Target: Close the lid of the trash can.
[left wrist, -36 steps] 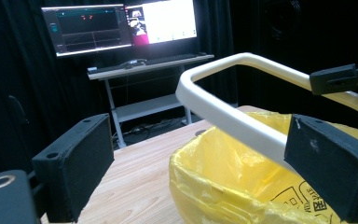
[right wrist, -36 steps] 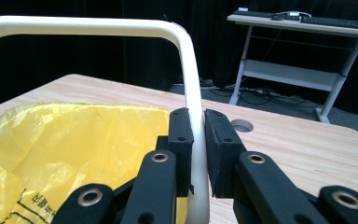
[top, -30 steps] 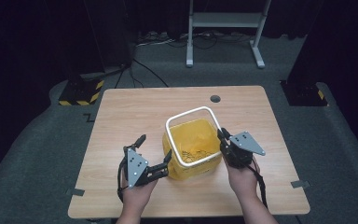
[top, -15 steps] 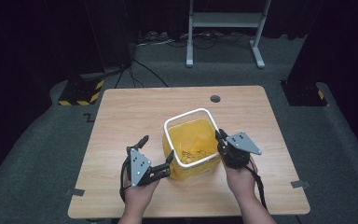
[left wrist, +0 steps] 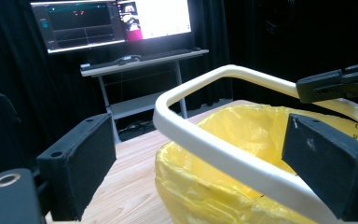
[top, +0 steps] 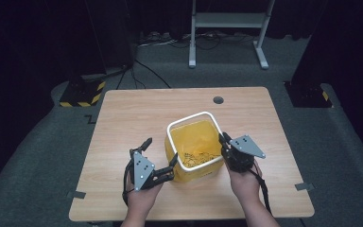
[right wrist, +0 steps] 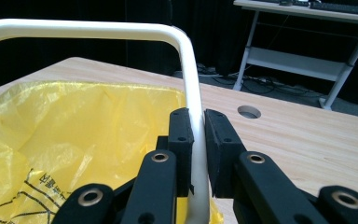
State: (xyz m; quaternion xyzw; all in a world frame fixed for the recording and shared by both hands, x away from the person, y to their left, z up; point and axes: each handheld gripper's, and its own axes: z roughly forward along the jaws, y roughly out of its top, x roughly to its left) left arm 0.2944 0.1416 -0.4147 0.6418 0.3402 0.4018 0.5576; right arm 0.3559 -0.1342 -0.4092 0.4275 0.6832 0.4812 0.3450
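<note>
A yellow bin [top: 194, 168] lined with a yellow bag [right wrist: 74, 126] stands near the middle of the wooden table [top: 137, 109]. A white rim [top: 189, 118] runs around its top. My right gripper [top: 223, 140] is shut on the rim's right side; in the right gripper view its pads [right wrist: 182, 135] pinch the white rim [right wrist: 189, 51]. My left gripper [top: 160, 151] stands open at the bin's near left corner. In the left gripper view the white rim [left wrist: 205, 79] and the bag [left wrist: 242, 126] lie between its wide-apart pads [left wrist: 79, 172], with no contact visible.
A round hole [top: 218, 100] sits in the table's far part. Behind the table stand a white metal frame [top: 227, 21] and a yellow-black striped block [top: 80, 92] on the floor. A monitor [left wrist: 112, 21] on a desk appears in the left gripper view.
</note>
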